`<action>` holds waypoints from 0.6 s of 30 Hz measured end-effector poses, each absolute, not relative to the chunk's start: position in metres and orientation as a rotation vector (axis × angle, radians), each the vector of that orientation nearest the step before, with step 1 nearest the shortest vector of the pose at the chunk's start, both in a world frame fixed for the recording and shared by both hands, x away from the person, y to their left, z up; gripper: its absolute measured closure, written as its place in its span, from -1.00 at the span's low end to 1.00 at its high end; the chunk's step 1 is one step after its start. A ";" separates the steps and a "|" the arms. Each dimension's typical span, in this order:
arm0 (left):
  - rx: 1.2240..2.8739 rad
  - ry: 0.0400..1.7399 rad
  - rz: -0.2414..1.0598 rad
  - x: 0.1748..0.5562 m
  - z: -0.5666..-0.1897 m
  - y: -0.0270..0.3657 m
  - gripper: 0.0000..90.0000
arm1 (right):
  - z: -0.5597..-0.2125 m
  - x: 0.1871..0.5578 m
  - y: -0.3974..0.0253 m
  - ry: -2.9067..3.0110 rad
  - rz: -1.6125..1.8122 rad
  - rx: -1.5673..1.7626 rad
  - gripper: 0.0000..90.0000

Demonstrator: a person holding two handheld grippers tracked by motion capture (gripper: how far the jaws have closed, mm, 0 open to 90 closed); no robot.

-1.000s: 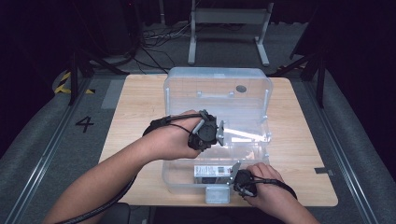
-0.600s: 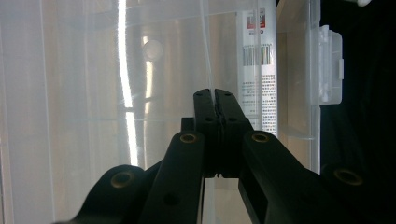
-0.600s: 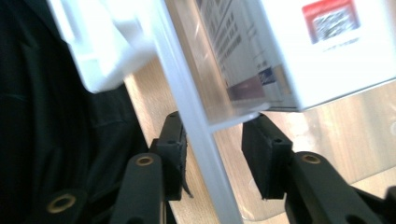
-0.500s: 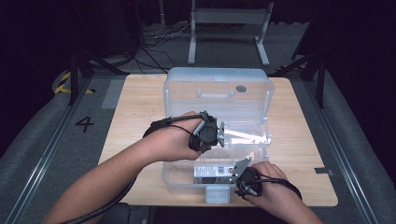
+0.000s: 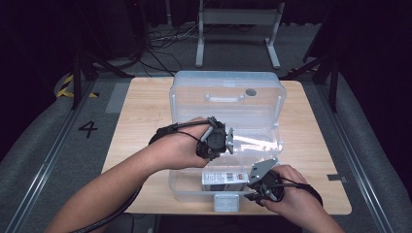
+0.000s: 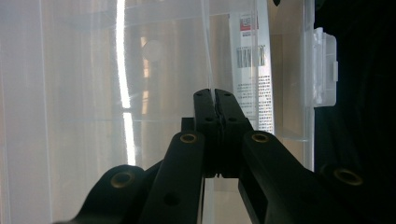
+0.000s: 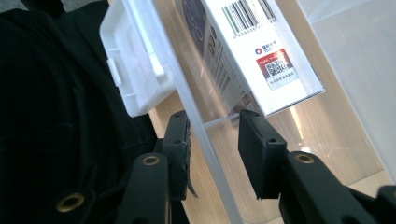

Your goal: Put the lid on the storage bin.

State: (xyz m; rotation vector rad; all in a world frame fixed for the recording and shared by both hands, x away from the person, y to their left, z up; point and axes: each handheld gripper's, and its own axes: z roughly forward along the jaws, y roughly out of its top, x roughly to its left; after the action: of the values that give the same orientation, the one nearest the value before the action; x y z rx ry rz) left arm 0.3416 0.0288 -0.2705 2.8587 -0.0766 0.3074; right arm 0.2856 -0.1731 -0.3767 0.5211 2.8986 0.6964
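Left gripper (image 6: 215, 100) jaws pinched together on thin clear edge of the plastic bin (image 6: 93, 93), white barcode-labelled box (image 6: 254, 70) seen through the wall just beyond, white latch (image 6: 324, 65) at bin's right side.

Right gripper (image 5: 256, 188) shifted slightly left along the clear bin's (image 5: 194, 193) front wall, now jaws straddling it, beside the latch (image 7: 135, 70). Left gripper: no change.

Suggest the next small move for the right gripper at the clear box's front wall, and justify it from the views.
Probably close the right gripper: its open jaws straddle the front wall of the clear box without pinching it, while the left gripper is shut on an inner panel.
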 end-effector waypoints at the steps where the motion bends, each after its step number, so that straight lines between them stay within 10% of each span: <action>1: 2.858 -0.074 0.304 0.342 -0.271 0.029 0.98 | -0.375 0.284 -0.174 2.892 0.694 0.520 0.46; 18: 2.854 -0.070 0.280 0.341 -0.272 0.029 0.98 | -0.340 0.280 -0.193 2.851 0.774 0.509 0.50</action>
State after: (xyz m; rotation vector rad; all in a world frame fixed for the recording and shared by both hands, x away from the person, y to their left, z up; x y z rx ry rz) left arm 0.3405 0.0290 -0.2719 2.8541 -0.0703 0.2799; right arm 0.2799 -0.1929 -0.3404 0.5093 2.8508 0.7739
